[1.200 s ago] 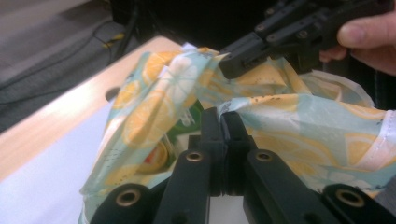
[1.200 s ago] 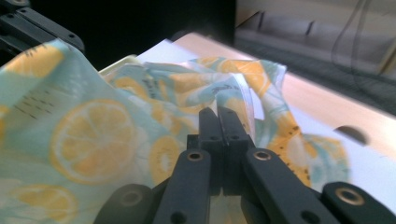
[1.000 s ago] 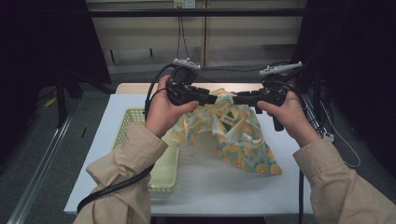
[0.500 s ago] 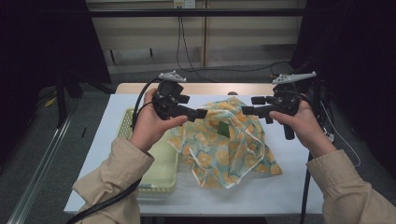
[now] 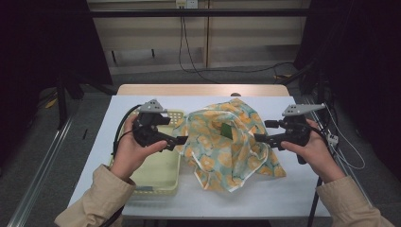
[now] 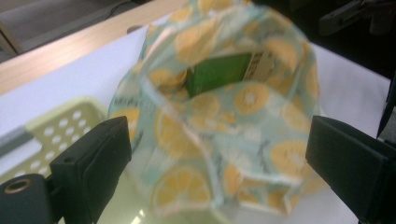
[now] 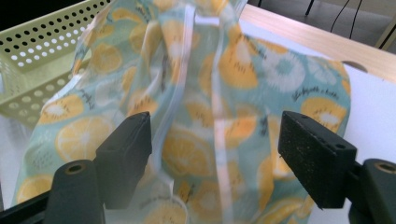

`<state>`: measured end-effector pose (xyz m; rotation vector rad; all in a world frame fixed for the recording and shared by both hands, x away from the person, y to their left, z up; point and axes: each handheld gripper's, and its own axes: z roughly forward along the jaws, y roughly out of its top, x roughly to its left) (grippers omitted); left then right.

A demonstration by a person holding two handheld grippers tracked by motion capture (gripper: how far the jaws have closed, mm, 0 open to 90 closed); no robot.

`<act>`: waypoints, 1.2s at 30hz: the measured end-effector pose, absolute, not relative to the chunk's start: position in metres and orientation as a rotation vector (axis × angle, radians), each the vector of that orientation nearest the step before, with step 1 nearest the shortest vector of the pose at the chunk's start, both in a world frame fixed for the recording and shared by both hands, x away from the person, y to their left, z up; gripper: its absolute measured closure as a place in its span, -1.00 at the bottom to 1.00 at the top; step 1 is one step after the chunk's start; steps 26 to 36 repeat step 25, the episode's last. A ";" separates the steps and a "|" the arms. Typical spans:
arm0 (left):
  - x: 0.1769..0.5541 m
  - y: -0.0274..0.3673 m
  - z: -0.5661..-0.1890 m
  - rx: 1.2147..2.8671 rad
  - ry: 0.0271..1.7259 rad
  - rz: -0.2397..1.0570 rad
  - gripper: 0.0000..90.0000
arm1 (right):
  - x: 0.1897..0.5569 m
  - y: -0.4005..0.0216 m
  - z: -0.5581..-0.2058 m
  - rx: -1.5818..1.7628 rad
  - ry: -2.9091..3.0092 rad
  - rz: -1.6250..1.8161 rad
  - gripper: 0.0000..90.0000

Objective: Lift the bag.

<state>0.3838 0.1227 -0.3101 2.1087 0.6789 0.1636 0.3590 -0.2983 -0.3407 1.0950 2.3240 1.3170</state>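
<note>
Thin soft cloth [image 5: 227, 142] printed with orange and lemon slices on pale teal, white hem strips, crumpled into a loose mound mid-table. It drapes over a green box [image 5: 226, 129] that peeks out through a gap near the top; the left gripper view shows the box's flat green face [image 6: 215, 73] with a paler panel. The cloth's left edge hangs over the rim of a pale yellow-green plastic basket [image 5: 156, 177] with round punched holes, sitting on the white table [image 5: 293, 198] with its wooden far edge.

Left gripper [image 5: 182, 140]: black blocky jaws wide apart, just been opening, cloth in front of and between them, pads not pressing. Right gripper [image 5: 260, 138]: jaws also well apart, just been opening, cloth folds between them, no grip. Both sit level at opposite sides of the mound, pointing inward.
</note>
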 end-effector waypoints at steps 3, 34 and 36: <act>0.379 0.133 -0.322 2.119 0.698 0.162 -0.85 | 0.351 -0.302 -0.352 1.096 2.313 1.317 -0.43; 0.337 0.182 -0.376 2.157 0.767 0.166 -0.81 | 0.304 -0.326 -0.415 1.117 2.293 1.252 -0.57; 0.337 0.182 -0.376 2.157 0.767 0.166 -0.81 | 0.304 -0.326 -0.415 1.117 2.293 1.252 -0.57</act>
